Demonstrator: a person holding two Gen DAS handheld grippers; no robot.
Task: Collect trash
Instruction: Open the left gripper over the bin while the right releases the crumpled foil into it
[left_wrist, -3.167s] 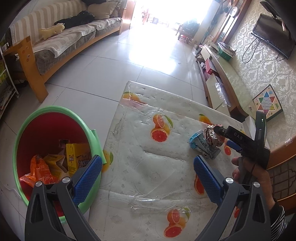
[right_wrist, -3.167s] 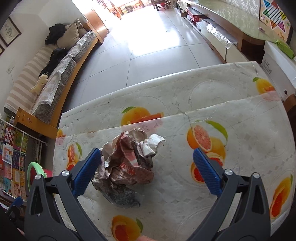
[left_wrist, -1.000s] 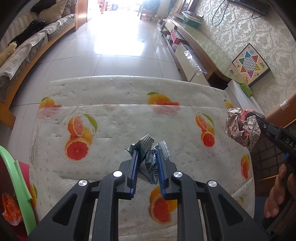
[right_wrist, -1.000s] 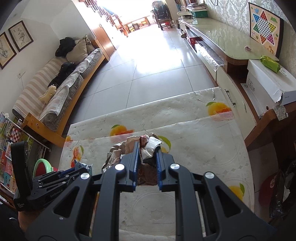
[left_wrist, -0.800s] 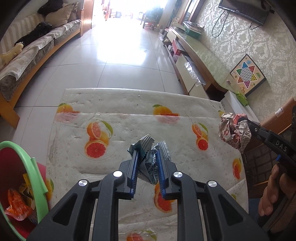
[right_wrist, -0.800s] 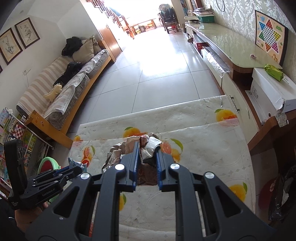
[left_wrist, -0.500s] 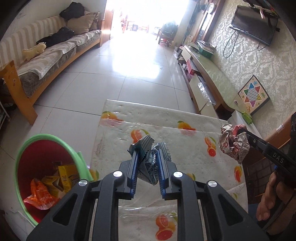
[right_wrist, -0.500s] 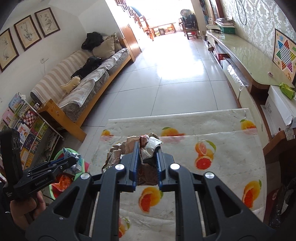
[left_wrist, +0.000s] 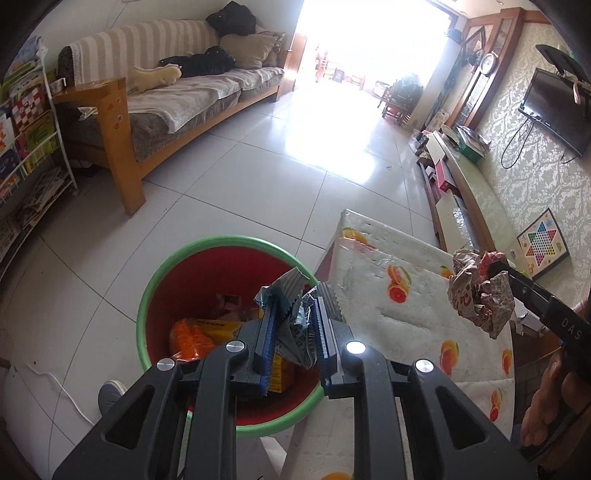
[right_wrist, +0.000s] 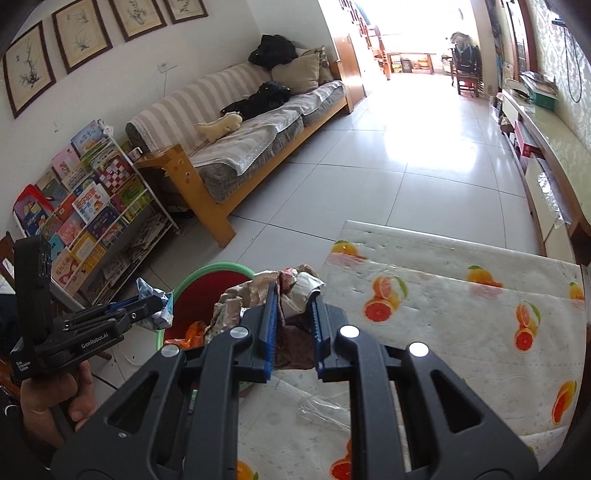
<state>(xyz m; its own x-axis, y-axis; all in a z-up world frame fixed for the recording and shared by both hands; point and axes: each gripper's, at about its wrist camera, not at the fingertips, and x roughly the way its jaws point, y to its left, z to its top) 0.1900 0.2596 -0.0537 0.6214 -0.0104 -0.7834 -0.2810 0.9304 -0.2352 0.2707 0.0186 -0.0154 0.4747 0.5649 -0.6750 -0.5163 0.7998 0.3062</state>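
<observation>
My left gripper (left_wrist: 293, 317) is shut on a crumpled silver-blue foil wrapper (left_wrist: 295, 325) and holds it above the red bin with a green rim (left_wrist: 221, 242). The bin holds orange and yellow packets (left_wrist: 199, 334). My right gripper (right_wrist: 293, 306) is shut on a crumpled brown paper wad (right_wrist: 258, 291), held over the table's left edge beside the bin (right_wrist: 210, 269). The left gripper (right_wrist: 147, 306) with its wrapper (right_wrist: 155, 295) shows in the right wrist view. The right gripper's wad (left_wrist: 480, 299) shows in the left wrist view.
The table (left_wrist: 406, 295) has a fruit-print plastic cover and stands right of the bin. A wooden sofa (left_wrist: 166, 107) and a book rack (right_wrist: 85, 214) stand at the left. A low TV cabinet (left_wrist: 461, 173) runs along the right wall. Tiled floor lies between.
Both grippers closed on their trash on the table, lifted it, and swung left. The left gripper now hangs over the bin; the right one has followed to the table's left edge.
</observation>
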